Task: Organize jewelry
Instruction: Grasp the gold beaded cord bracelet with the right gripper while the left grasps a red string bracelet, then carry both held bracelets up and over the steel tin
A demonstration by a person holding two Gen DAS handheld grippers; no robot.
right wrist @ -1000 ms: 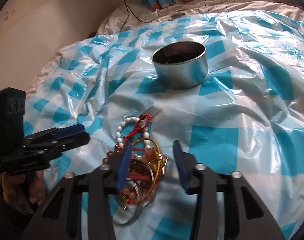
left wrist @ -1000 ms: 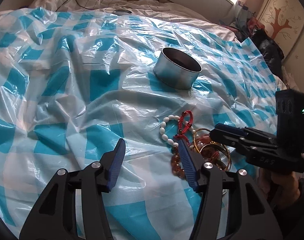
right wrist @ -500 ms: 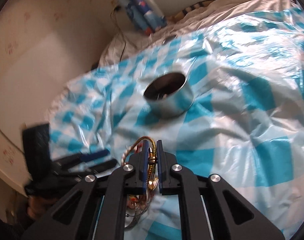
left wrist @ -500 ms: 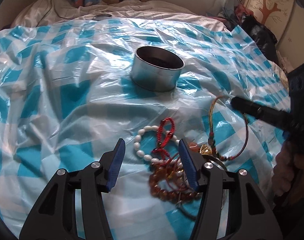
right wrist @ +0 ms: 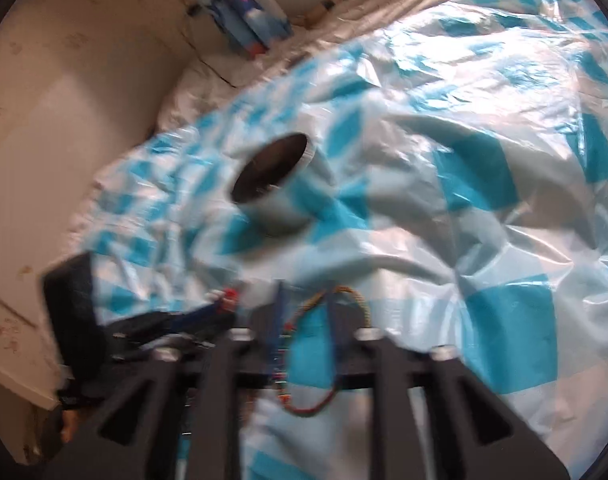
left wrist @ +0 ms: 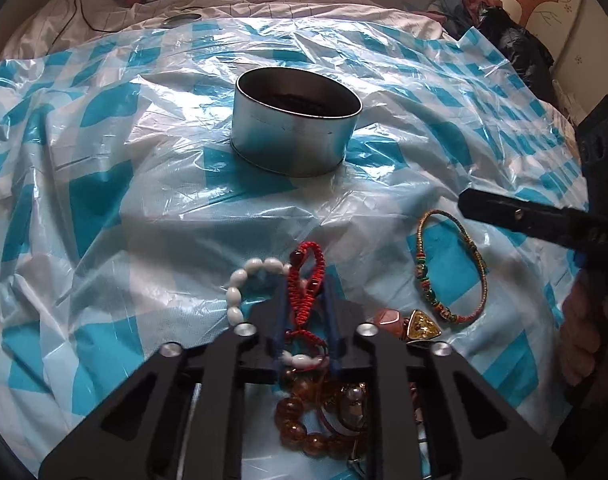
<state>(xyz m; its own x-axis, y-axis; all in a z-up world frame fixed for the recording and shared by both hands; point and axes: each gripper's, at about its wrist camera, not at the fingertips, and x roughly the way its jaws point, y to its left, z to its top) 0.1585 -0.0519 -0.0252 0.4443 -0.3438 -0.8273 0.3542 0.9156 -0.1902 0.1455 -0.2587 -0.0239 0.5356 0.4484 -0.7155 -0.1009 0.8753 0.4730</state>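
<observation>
The red cord bracelet (left wrist: 305, 280) lies on the checked plastic sheet (left wrist: 144, 208) toward its near edge, on top of the tangled pile with the white bead bracelet (left wrist: 240, 284) and amber beads (left wrist: 304, 428); the left gripper (left wrist: 304, 300) straddles it with a narrow gap. Close fully on the cord alone, then lift slowly so the pile falls away before heading to the tin (left wrist: 296, 132) mid-sheet. The right gripper (right wrist: 304, 312), blurred, stands narrowly parted around the multicoloured cord bangle (left wrist: 451, 268); whether it grips I cannot tell.
</observation>
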